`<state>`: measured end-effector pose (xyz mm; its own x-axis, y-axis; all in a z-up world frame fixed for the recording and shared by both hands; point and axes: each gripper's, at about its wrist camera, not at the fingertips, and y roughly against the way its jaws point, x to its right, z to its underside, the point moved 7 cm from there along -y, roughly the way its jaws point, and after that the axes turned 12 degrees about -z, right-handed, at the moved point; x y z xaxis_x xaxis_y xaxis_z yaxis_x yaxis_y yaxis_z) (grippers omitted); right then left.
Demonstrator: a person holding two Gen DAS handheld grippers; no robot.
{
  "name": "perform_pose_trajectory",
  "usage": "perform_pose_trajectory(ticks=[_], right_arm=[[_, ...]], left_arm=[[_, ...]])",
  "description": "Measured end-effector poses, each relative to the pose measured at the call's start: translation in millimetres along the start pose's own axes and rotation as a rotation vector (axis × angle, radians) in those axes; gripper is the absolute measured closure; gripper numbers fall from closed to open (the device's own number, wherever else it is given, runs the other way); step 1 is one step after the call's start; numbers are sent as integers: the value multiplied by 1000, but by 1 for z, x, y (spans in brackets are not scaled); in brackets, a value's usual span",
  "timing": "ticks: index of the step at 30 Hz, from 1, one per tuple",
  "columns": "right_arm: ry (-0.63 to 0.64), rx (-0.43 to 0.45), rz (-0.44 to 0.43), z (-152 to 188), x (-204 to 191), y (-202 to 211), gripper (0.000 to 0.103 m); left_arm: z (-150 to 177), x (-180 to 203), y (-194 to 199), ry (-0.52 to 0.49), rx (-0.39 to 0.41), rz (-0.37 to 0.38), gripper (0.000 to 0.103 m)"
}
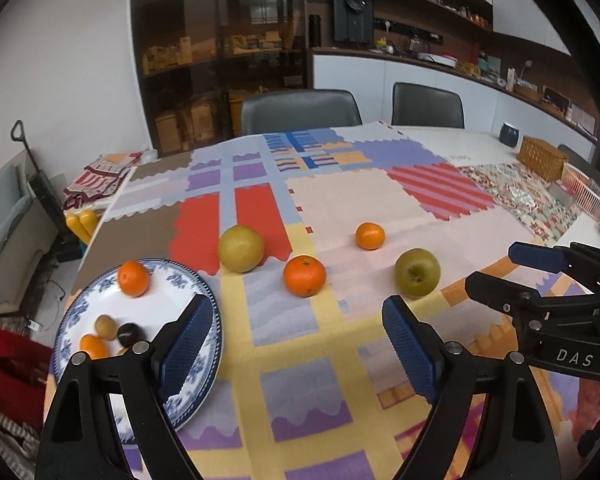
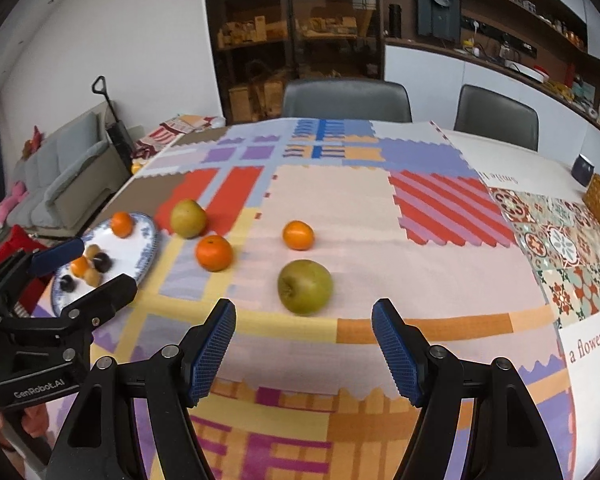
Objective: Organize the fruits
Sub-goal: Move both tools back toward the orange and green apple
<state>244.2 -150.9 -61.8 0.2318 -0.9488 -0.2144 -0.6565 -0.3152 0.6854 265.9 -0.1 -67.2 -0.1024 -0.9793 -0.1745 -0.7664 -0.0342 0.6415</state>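
Probably home: sofa (image 2: 66,176), pantry shelves (image 1: 220,56)

Plate (image 1: 210,300) left; apple (image 1: 417,272) right of oranges (image 1: 304,275).

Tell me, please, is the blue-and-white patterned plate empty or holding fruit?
Holding fruit: the blue-and-white patterned plate carries one orange mandarin and several smaller fruits.

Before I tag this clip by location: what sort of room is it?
Probably a home dining room or kitchen: a table under a patchwork tablecloth, grey chairs pulled up to it, and a counter with shelves of kitchen clutter behind.
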Motion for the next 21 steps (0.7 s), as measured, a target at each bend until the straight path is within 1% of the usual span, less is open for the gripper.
perform_pose_trajectory(ticks=[6,10,13,18,21], right_arm=[[-19,-43,7,5,10,-24,32],[-30,-62,20,6,18,-40,32],[-34,-71,27,6,22,-49,32],[-57,-88,5,6,26,-64,32],[-69,-94,-6,6,29,-71,32]], left_arm=[[-2,9,-33,-50,-8,19,16],[-5,13,-51,-53,-15,52,17],[-8,15,-65,-57,-26,57,17],[-8,22,-85,-79,-61,64,24],[-6,25,-97,-80,-92,66,31]])
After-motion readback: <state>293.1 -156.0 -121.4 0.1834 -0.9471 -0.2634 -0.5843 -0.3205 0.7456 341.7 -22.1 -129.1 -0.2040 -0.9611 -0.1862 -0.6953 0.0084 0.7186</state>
